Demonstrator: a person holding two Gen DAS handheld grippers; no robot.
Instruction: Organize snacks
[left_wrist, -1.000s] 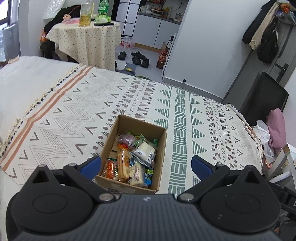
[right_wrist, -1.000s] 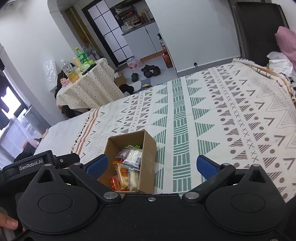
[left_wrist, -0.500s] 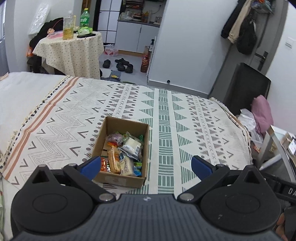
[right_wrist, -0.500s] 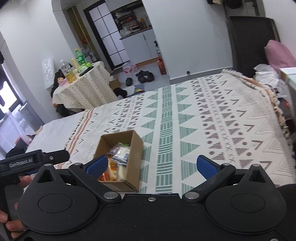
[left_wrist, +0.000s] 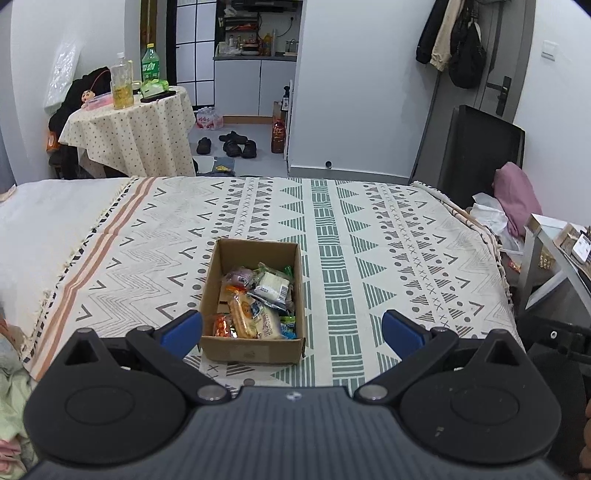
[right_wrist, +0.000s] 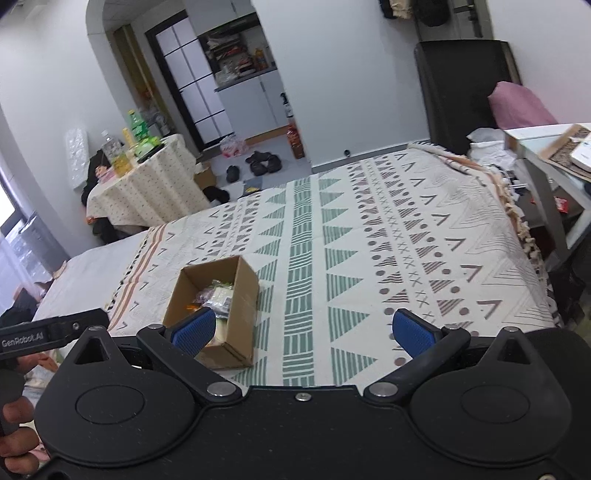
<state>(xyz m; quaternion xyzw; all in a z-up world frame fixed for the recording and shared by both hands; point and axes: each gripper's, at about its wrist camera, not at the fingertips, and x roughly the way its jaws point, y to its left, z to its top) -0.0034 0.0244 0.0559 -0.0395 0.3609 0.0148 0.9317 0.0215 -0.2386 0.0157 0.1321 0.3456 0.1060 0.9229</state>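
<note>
An open cardboard box (left_wrist: 255, 347) sits on the patterned bedspread (left_wrist: 369, 236), holding several wrapped snacks (left_wrist: 258, 306). My left gripper (left_wrist: 291, 330) is open and empty, held back from the box near the bed's front edge. In the right wrist view the box (right_wrist: 240, 295) lies left of centre with the snacks (right_wrist: 218, 295) inside. My right gripper (right_wrist: 304, 328) is open and empty, to the right of the box and above the bed; its left fingertip (right_wrist: 194, 328) overlaps the box's near corner in view.
A round table (left_wrist: 129, 129) with bottles stands beyond the bed at the back left. Shoes (left_wrist: 236, 142) lie on the floor. A black chair (left_wrist: 476, 151) and a pink garment (left_wrist: 513, 192) are at the right, beside a white side table (right_wrist: 546, 147).
Both grippers have pulled back and up from the box, which now looks smaller and farther away. Both stay open and empty.
</note>
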